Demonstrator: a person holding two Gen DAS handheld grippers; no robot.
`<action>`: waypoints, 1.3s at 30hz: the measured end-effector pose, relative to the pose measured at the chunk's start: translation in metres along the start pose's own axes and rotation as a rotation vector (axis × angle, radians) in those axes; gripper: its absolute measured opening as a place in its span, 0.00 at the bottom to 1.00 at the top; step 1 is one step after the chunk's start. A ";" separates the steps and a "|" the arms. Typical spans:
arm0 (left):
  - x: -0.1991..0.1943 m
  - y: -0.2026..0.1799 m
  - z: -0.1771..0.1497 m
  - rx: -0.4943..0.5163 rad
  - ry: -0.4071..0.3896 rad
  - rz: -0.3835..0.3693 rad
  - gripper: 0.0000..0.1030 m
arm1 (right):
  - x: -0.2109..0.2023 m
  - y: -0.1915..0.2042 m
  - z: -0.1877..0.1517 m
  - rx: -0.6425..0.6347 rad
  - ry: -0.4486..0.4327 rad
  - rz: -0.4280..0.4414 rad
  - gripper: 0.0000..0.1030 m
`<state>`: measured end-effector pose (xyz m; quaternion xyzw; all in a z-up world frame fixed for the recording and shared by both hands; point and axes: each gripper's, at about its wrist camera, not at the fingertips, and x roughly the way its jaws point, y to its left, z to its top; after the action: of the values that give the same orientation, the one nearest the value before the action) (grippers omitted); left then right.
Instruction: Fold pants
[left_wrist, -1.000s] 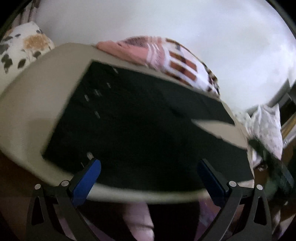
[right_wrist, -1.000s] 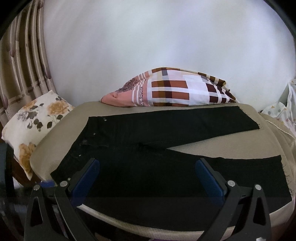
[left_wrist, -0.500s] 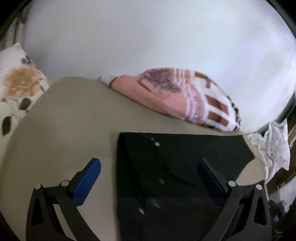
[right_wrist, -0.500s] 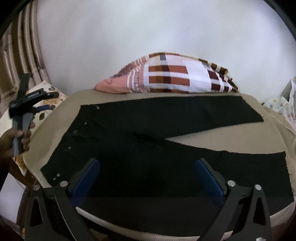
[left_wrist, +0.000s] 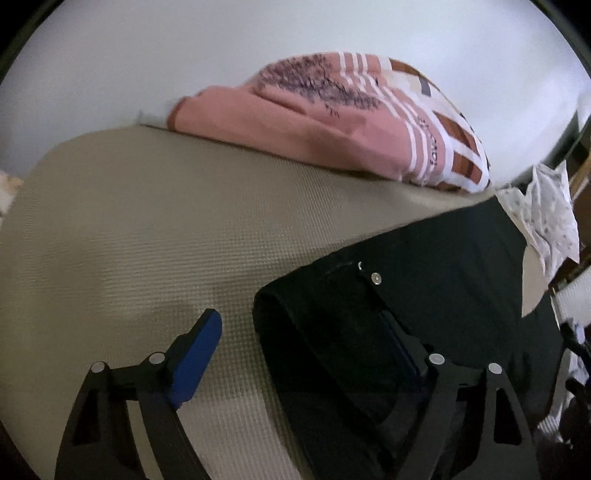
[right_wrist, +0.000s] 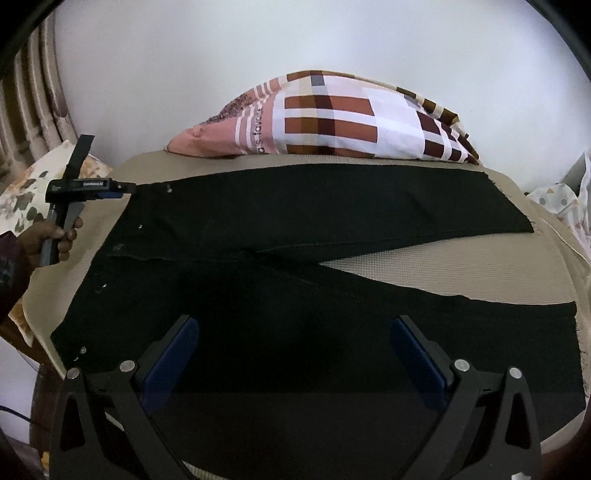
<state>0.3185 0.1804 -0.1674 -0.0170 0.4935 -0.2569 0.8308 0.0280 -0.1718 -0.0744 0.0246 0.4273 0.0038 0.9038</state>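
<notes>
Black pants (right_wrist: 295, 236) lie flat on a beige mattress (right_wrist: 443, 273), waistband to the left, the two legs spread in a V to the right. My left gripper (left_wrist: 306, 354) is open at the far corner of the waistband (left_wrist: 332, 306): its left finger is over bare mattress, its right finger over the black cloth. It also shows in the right wrist view (right_wrist: 125, 190), held in a hand at the waistband's far corner. My right gripper (right_wrist: 293, 350) is open and empty, above the near leg.
A pink and brown checked pillow (right_wrist: 332, 122) lies along the back wall. A floral cushion (right_wrist: 29, 195) and a curtain stand at the left. White dotted cloth (left_wrist: 550, 218) lies past the mattress's right end. The mattress's front edge is close below my right gripper.
My left gripper has moved forward and down to the far waistband corner, which now lies between its fingers. My right gripper has drawn a little closer over the near leg.
</notes>
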 end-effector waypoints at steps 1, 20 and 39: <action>0.004 0.001 0.001 -0.001 0.010 -0.024 0.80 | 0.003 0.000 0.000 -0.003 0.008 0.000 1.00; -0.088 -0.079 -0.043 -0.043 -0.313 0.003 0.20 | 0.069 -0.040 0.102 0.366 0.102 0.515 0.99; -0.045 0.030 -0.018 -0.306 -0.081 -0.262 0.58 | 0.180 -0.008 0.111 0.679 0.343 0.749 0.92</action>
<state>0.2988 0.2306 -0.1491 -0.2172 0.4866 -0.2839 0.7972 0.2281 -0.1791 -0.1433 0.4656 0.5081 0.1917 0.6988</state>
